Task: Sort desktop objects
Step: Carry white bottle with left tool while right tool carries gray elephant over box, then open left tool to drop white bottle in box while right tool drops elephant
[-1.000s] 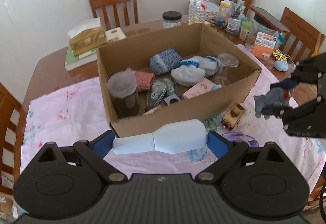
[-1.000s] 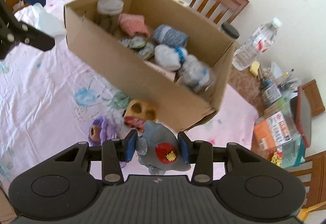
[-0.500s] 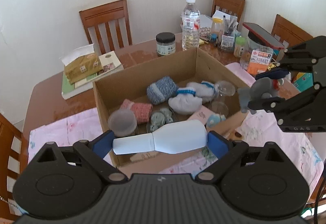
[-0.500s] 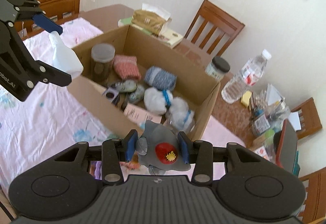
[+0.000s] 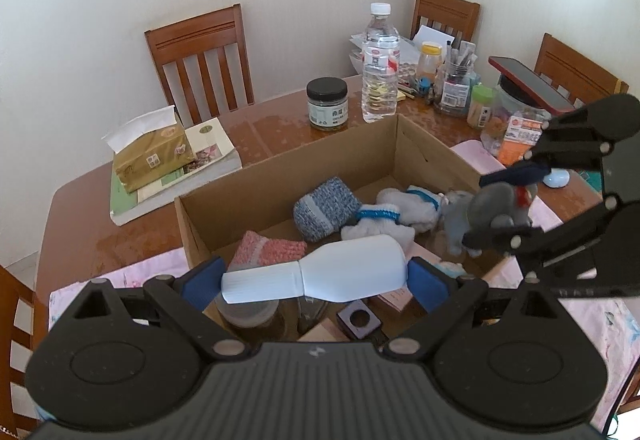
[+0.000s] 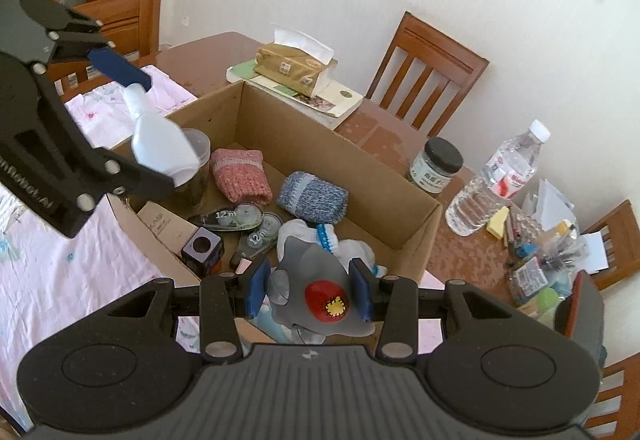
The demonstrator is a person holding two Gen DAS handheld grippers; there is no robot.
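Observation:
An open cardboard box (image 5: 420, 143) (image 6: 304, 127) sits on the table, holding knitted rolls, socks, a jar, tape dispensers and a small dark cube. My left gripper (image 5: 316, 278) is shut on a white plastic bottle (image 5: 320, 274), held sideways above the box's near left part; the bottle also shows in the right wrist view (image 6: 160, 139). My right gripper (image 6: 310, 290) is shut on a grey plush toy (image 6: 316, 288) with a red patch, held above the box's near right end; the plush toy shows in the left wrist view (image 5: 480, 220).
A pink floral cloth (image 6: 60, 260) covers the near table. A tissue pack on books (image 5: 156, 155), a dark-lidded jar (image 5: 327, 107), a water bottle (image 5: 379, 67) and a clutter of stationery jars (image 5: 460, 87) stand behind the box. Wooden chairs (image 5: 200, 55) ring the table.
Both grippers have risen and moved forward over the box, each keeping its object. The box now lies directly below them; the toys on the cloth have dropped out of view.

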